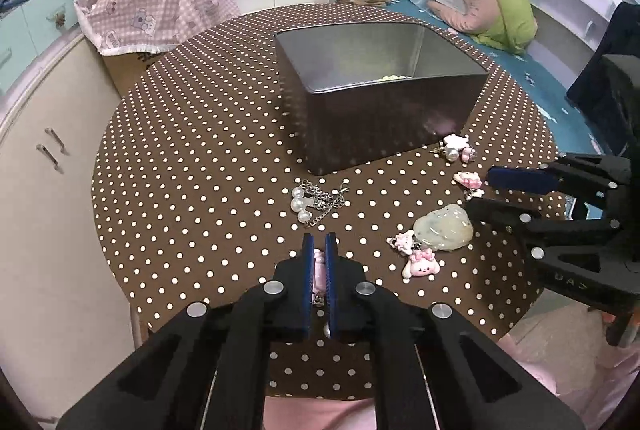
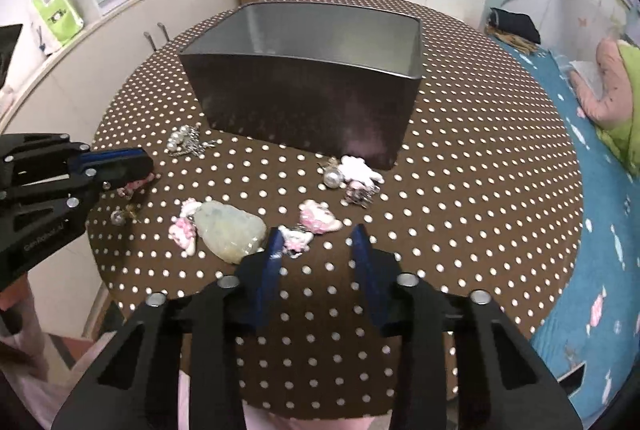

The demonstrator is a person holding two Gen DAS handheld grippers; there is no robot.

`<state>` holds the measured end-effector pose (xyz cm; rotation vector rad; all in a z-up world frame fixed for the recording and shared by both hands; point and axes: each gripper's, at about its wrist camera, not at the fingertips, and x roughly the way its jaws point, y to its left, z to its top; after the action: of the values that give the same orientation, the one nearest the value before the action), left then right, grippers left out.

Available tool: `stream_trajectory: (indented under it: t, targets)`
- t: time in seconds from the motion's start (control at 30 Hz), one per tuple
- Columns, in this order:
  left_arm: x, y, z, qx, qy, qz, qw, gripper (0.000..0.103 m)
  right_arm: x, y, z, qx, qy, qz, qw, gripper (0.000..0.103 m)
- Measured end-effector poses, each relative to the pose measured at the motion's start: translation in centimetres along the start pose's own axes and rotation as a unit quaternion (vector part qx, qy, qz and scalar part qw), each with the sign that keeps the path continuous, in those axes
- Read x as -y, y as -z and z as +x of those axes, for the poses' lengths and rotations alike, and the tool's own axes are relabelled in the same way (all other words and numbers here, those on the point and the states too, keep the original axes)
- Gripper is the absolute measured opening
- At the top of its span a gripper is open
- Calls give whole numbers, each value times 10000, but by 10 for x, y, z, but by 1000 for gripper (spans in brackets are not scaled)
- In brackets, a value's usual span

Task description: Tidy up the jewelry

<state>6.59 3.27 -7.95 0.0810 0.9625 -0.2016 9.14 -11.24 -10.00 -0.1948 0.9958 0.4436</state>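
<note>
On the round brown dotted table [image 1: 200, 150] my left gripper [image 1: 319, 242] is shut on a small pink charm [image 1: 319, 264]; the right wrist view shows that charm [image 2: 136, 186] under the left gripper [image 2: 138, 166]. My right gripper [image 2: 318, 236] hovers low over the table with its jaws apart and nothing pressed between them. A pink-and-white charm [image 2: 296, 240] lies by its left finger. A pale green stone pendant [image 2: 232, 234] and a pink bunny charm [image 2: 184, 230] lie to the left. An open metal tin [image 1: 380, 102] stands behind, with pale beads [image 1: 394, 78] inside.
A pearl-and-chain piece [image 1: 316, 200] lies left of the tin. A white charm with a pearl [image 2: 352, 170] and another pink charm [image 2: 320, 220] sit near the tin's corner. A cream cabinet [image 1: 48, 190] stands at left, a blue-sheeted bed [image 2: 580, 230] at right.
</note>
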Motion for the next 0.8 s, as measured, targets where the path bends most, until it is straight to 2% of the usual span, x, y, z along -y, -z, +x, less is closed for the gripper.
stream_trajectory:
  t: [0.13,0.43,0.8]
  targets:
    - [-7,-1,-6,85,79,-101,9999,4,2,-2,1,22,-57,45,10000,10]
    - [-30,-10,-30,420,198,-311,9984,4,19,-1,-14,206,-68,344,9992,10]
    - [-32,-26,-38,635,178,-389,9971,4,27,-19,-38,628,-82,391,9972,10]
